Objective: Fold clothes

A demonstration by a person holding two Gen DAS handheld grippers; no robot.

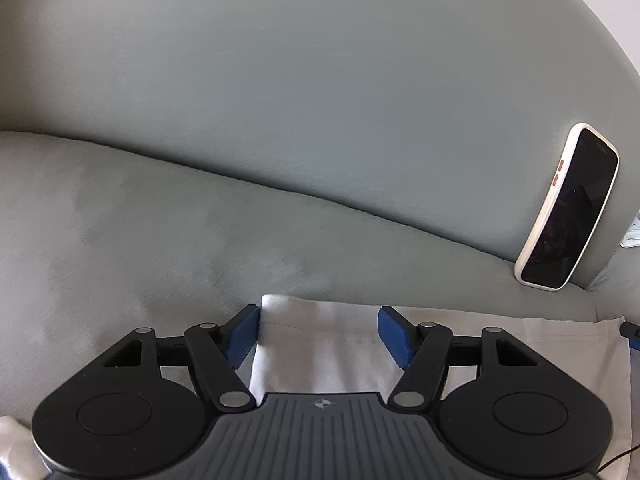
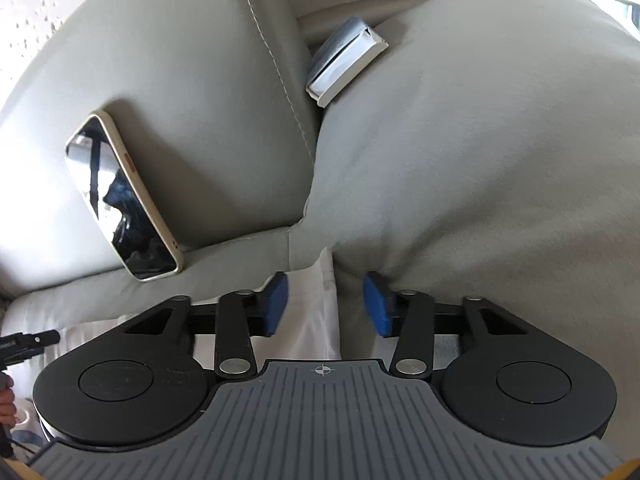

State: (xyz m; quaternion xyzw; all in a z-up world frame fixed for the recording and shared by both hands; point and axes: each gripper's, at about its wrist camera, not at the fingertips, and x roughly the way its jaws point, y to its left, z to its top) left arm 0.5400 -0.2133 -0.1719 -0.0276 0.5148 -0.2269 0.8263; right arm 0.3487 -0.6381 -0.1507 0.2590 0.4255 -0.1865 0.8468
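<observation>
A white garment (image 1: 320, 360) lies flat on the grey sofa seat (image 1: 120, 240). My left gripper (image 1: 318, 336) is open over the garment's far left corner. Its blue pads stand on either side of the cloth with a wide gap and do not press on it. In the right wrist view, the garment's right edge (image 2: 312, 320) runs up between the pads of my right gripper (image 2: 326, 304). Those jaws stand apart too, and the cloth lies loose between them. The right pad sits close against a large grey cushion (image 2: 480, 160).
A phone in a pale case (image 1: 568, 208) (image 2: 124, 196) leans against the sofa's backrest (image 1: 280, 80). A white box (image 2: 344, 60) is wedged between backrest and cushion. A hand (image 2: 6, 400) shows at the left edge of the right wrist view.
</observation>
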